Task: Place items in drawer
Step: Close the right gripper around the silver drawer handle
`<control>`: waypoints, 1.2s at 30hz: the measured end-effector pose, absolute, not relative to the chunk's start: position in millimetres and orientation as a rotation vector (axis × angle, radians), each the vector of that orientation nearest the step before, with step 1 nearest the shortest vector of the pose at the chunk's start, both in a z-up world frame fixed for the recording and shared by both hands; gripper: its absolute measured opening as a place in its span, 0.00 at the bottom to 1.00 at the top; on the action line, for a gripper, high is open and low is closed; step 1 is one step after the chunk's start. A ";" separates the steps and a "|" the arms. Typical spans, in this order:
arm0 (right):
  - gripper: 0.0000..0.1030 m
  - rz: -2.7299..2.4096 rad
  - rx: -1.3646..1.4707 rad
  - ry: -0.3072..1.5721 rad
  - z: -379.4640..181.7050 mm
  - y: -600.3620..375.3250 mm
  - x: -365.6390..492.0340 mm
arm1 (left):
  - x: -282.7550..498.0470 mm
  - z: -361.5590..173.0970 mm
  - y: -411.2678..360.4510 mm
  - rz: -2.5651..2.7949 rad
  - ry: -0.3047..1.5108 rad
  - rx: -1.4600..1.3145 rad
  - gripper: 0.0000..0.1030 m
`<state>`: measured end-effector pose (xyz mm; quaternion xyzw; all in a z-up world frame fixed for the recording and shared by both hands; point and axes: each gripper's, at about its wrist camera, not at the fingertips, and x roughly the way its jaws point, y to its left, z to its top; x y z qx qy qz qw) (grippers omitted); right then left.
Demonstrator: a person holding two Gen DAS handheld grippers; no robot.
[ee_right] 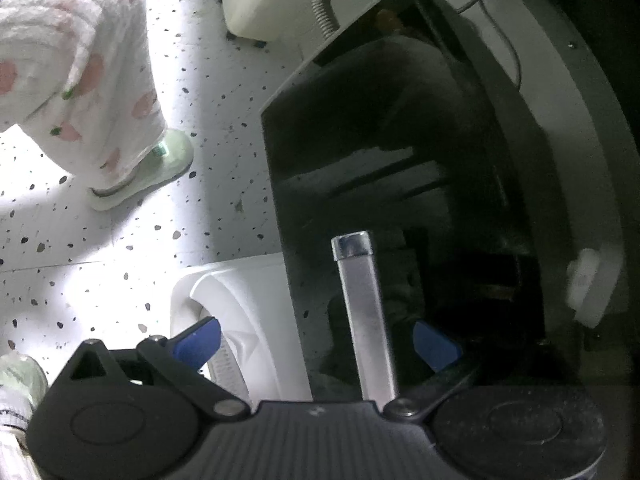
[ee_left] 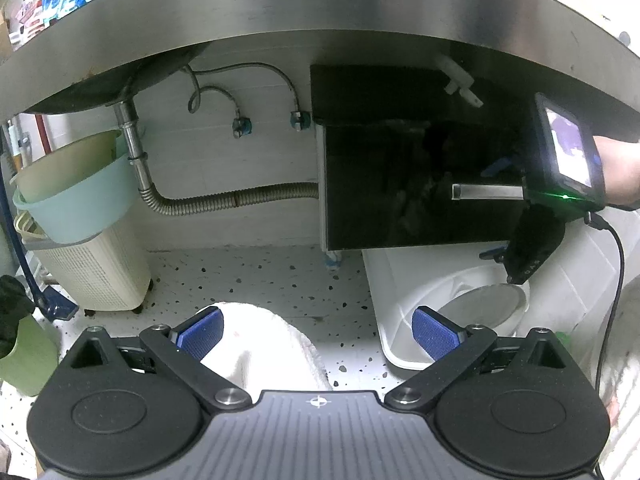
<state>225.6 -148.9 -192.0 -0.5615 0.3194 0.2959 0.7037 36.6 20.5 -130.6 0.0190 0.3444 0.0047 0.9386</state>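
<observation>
Brackets the drawer (ee_left: pixel 400 188) handle (ee_right: pixel 366 312) with the right tool (ee_right: pixel 316 344), blue pads (ee_right: pixel 434 344) spread either side of the metal bar, not pinching it, gap visible on both sides

Lines up that way presumably to hook or clamp the bar and slide the drawer; fits either pulling it out to load or pushing it back in, cannot tell which

Cannot tell how far out the black drawer front sits under the steel surface (ee_left: pixel 320 8); inside not visible

Holds nothing in either tool; no item to stow identifiable in either view, so cannot say where the items are or whether any already lie inside

Parks the left tool (ee_left: pixel 316 336) low and back from the drawer, fingers wide apart and empty, aimed roughly level at the space under the sink, floor (ee_left: pixel 260 276) and a white fuzzy trouser leg (ee_left: pixel 264 340) below it; probably kept clear so the drawer has room to travel

Reaches in from the right side with the right arm, tool rolled so its fingers stack one above the other across the horizontal bar, right-wrist view tilted sideways accordingly

Sits just below the drawer: white bin (ee_left: pixel 420 300), close to the drawer's path, worth watching
</observation>
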 end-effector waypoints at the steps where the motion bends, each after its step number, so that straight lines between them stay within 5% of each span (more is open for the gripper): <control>1: 1.00 0.661 -1.251 0.716 -193.7 -148.3 226.9 | 36.8 -130.7 20.8 0.011 0.704 0.040 0.99; 36: 1.00 0.676 -1.286 0.799 -205.6 -139.5 228.8 | 38.1 -131.2 23.2 0.025 0.710 0.038 0.99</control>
